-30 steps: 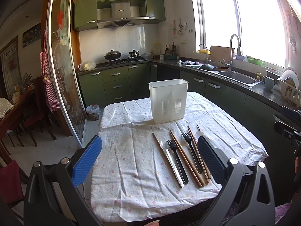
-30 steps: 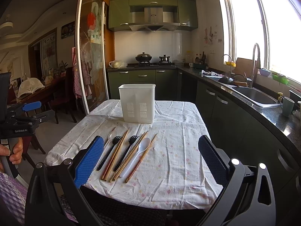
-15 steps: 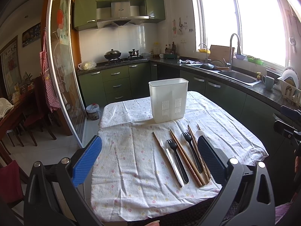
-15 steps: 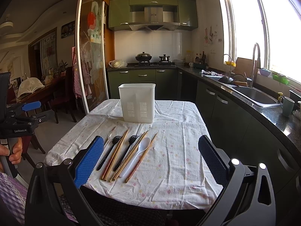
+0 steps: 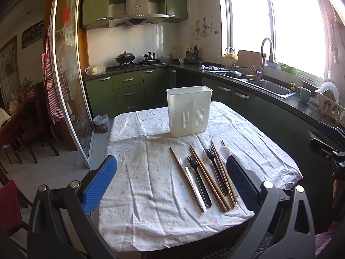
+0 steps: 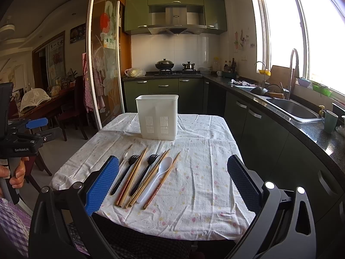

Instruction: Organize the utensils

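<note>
**Open cloth left and right of the utensil row**

Bare tablecloth (image 6: 200,179) right of the utensil row (image 6: 144,174), more on its left. White caddy (image 6: 157,119) upright behind, blocking the far approach. Counter edge (image 6: 301,129) close along the right.

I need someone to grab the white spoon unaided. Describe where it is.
On the table, in front of the white slotted holder, lies a row of utensils. The white spoon is near the row's window-side end, the only opaque white piece among black forks and wooden chopsticks.
</note>
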`<state>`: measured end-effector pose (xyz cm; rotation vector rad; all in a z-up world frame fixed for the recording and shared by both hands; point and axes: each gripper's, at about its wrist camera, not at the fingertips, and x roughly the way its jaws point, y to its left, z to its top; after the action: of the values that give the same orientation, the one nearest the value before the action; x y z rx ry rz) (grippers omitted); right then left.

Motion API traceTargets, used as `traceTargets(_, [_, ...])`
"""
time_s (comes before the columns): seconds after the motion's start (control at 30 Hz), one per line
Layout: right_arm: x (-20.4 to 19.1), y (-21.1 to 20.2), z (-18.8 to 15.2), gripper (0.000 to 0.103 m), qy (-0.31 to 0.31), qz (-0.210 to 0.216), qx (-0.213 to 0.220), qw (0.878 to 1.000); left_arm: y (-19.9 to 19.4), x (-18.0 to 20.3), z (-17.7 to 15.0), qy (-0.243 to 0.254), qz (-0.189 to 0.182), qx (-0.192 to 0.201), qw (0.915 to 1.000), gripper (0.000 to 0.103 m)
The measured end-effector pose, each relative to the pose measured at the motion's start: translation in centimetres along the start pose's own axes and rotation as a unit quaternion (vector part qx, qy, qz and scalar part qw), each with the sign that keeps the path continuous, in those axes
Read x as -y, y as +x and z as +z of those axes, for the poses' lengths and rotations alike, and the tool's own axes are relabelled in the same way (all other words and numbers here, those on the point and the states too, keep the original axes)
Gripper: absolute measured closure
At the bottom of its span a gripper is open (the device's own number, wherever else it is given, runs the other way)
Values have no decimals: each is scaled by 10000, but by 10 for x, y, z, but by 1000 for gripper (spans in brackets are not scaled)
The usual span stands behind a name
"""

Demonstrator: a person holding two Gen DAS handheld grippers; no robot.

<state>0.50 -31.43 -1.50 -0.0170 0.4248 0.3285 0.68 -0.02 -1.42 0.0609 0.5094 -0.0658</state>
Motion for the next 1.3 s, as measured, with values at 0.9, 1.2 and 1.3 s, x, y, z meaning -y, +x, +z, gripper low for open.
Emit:
traceTargets(0.9, [-1, 2, 0, 4, -1, -3, -33, 10000, -1, 4, 0, 104, -52, -17, 9999, 6])
traceTargets(1.2, [-1, 3, -1, 4, 3, -7, -51, 10000, 0, 5, 0, 112, -58, -29, 9999, 6])
traceTargets(1.3, [-1, 5, -2, 4, 4, -9, -85, 10000, 2, 6, -1, 120, -68, -53, 9999, 6])
